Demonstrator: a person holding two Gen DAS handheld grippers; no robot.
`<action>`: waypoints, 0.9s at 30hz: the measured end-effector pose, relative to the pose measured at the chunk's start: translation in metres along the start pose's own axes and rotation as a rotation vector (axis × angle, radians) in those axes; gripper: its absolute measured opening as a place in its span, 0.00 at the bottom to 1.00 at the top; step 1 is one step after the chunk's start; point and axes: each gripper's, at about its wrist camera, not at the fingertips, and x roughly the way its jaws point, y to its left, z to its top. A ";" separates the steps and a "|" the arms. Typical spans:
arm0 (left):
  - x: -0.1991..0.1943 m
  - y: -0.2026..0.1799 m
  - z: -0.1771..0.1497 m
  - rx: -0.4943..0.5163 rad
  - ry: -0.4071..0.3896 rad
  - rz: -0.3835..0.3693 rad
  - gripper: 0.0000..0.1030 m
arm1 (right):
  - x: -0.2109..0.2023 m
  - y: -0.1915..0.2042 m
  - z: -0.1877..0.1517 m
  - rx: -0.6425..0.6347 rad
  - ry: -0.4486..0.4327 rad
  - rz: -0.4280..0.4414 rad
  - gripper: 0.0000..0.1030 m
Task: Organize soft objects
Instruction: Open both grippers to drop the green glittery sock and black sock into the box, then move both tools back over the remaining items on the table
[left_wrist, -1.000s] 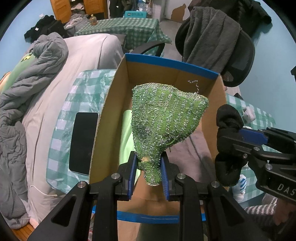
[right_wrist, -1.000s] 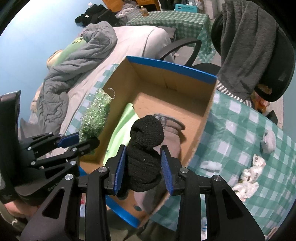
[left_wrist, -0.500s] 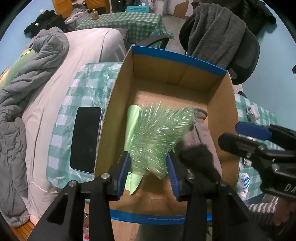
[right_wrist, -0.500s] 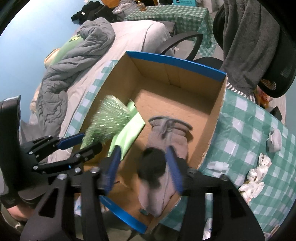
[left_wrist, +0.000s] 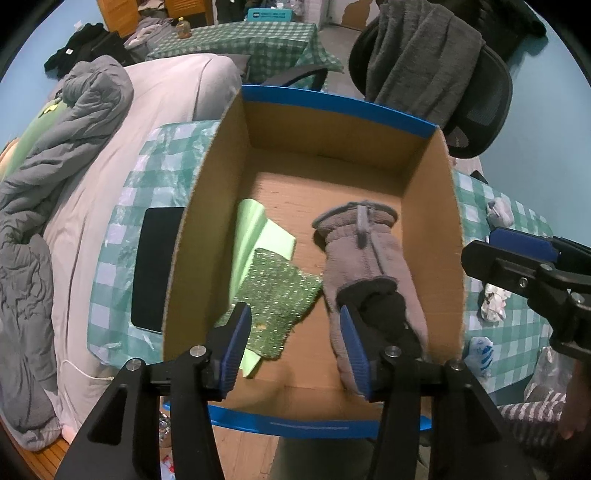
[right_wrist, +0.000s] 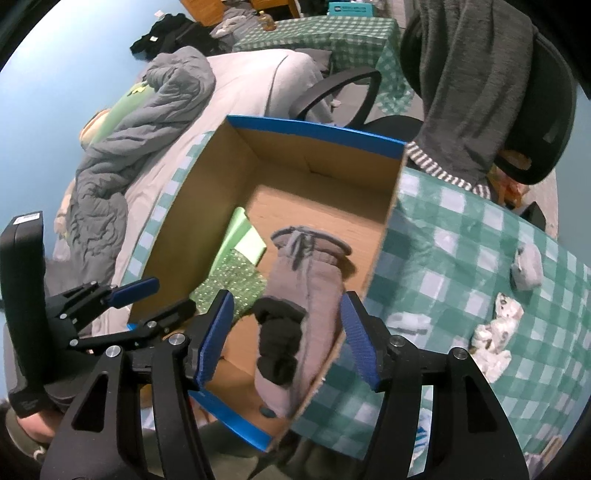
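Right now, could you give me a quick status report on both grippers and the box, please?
Left gripper open, empty. Right gripper open, empty. Green sparkly cloth and black sock lying in the cardboard box. Nothing blocking.

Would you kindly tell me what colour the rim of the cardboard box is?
Blue: the cardboard box has a blue rim, clearest in the left wrist view.

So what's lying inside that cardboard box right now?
Inside the cardboard box: a sparkly green cloth over a pale green sheet, and a black sock on a grey glove. Anything beneath them is hidden.
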 end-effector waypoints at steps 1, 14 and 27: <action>0.000 -0.003 0.000 0.004 0.001 -0.001 0.50 | -0.001 -0.003 -0.001 0.005 -0.002 -0.002 0.60; -0.003 -0.052 -0.001 0.054 0.005 -0.011 0.50 | -0.019 -0.046 -0.023 0.061 -0.009 -0.020 0.64; 0.000 -0.100 -0.003 0.109 0.017 -0.023 0.50 | -0.038 -0.101 -0.048 0.137 -0.008 -0.061 0.69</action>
